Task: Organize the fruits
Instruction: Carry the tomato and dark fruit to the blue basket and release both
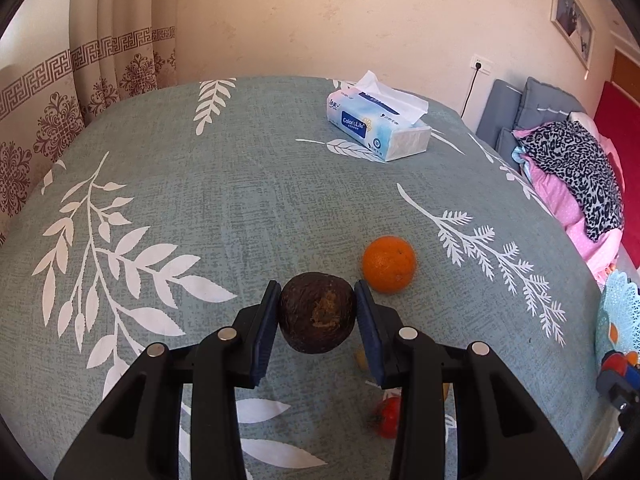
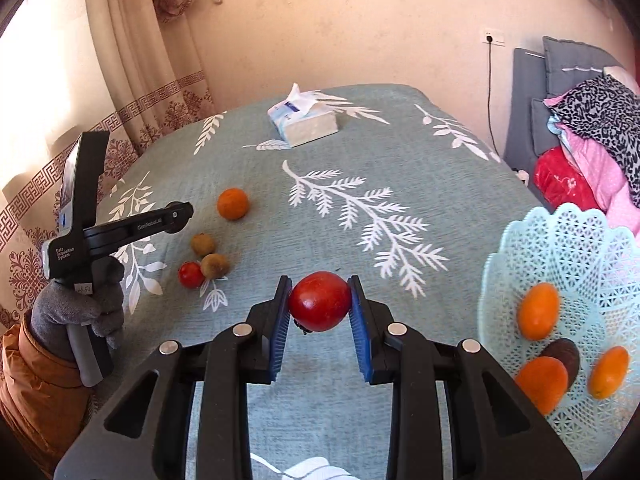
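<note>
My left gripper (image 1: 317, 312) is shut on a dark brown round fruit (image 1: 318, 314), held just above the teal leaf-print tablecloth (image 1: 200, 184). An orange (image 1: 389, 264) lies just beyond it to the right. My right gripper (image 2: 320, 304) is shut on a red round fruit (image 2: 320, 301), lifted over the cloth. To its right stands a pale blue lace basket (image 2: 560, 240) holding three orange fruits (image 2: 538, 310) and one dark fruit (image 2: 564, 356). In the right wrist view the left gripper (image 2: 180, 213) is at the far left, near two brownish small fruits (image 2: 203, 244) and a small red one (image 2: 191, 275).
A tissue pack (image 1: 378, 124) lies at the table's far side. A gloved hand with an orange sleeve (image 2: 76, 312) holds the left gripper. Curtains hang at the left; a sofa with piled clothes (image 2: 592, 140) stands beyond the table's right edge.
</note>
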The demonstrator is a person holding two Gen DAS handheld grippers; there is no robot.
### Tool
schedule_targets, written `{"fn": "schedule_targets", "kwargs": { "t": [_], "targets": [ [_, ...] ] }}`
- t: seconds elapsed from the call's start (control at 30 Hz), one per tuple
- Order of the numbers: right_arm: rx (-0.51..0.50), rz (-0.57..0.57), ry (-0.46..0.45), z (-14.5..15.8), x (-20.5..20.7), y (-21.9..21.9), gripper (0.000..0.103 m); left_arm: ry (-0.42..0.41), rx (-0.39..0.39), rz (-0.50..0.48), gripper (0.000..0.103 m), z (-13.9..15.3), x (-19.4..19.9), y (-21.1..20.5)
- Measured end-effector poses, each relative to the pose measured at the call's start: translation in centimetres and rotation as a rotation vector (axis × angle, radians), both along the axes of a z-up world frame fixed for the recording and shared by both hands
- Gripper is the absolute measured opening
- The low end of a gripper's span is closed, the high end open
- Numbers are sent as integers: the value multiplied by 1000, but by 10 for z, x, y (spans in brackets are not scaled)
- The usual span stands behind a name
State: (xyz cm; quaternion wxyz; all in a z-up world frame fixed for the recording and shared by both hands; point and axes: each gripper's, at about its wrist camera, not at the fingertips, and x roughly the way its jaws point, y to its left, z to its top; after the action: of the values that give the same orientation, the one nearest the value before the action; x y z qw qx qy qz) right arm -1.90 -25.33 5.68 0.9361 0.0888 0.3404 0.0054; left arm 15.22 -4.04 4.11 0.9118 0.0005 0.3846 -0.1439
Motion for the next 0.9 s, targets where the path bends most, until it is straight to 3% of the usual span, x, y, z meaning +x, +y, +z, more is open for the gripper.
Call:
{"fn": "schedule_targets", "kwargs": {
  "t": [0.43, 0.9],
  "targets": [
    [-35, -228, -28, 11, -56, -82, 29, -14, 38, -27, 38, -2, -22, -20],
    [-15, -308, 25, -10, -96, -112, 29, -48, 10, -111, 38, 16, -66, -54]
  ]
}}
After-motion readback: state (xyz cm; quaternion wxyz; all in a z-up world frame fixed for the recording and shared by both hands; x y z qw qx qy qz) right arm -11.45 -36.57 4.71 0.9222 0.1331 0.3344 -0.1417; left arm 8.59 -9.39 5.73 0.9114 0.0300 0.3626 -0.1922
